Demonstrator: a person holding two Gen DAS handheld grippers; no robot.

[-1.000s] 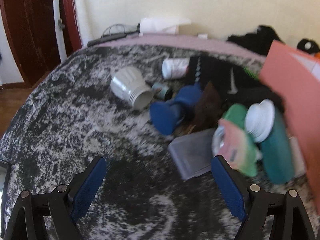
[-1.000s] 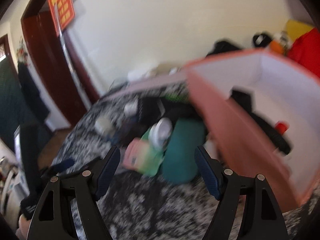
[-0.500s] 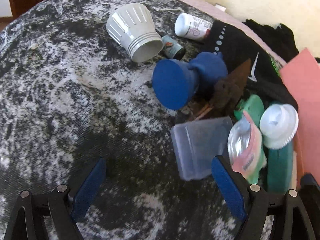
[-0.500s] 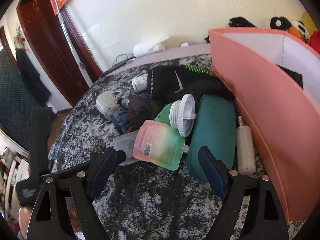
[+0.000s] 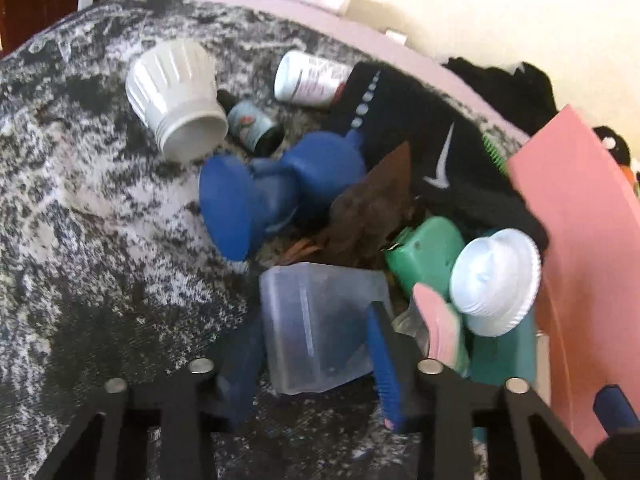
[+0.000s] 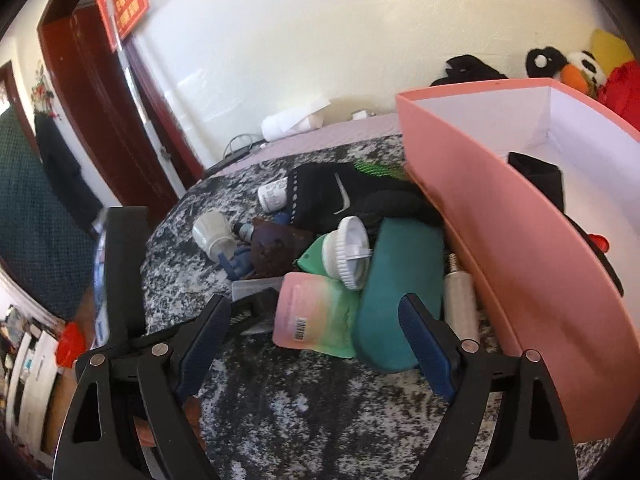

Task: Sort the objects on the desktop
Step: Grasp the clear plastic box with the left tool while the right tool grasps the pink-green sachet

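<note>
1. We see the clear plastic box lying on the mottled grey-black cover, at the near edge of the heap, between the pads of our left claw.
2. The left claw's jaws are closing around that box; whether the pads already press on it we cannot tell.
3. Just behind the box lie a blue dumbbell, a white ribbed cup on its side and a small white bottle.
4. Our right claw stands wide, holding nothing, over a pink-green pouch and a teal case.
5. The pink storage box stands just right of the heap.
</note>
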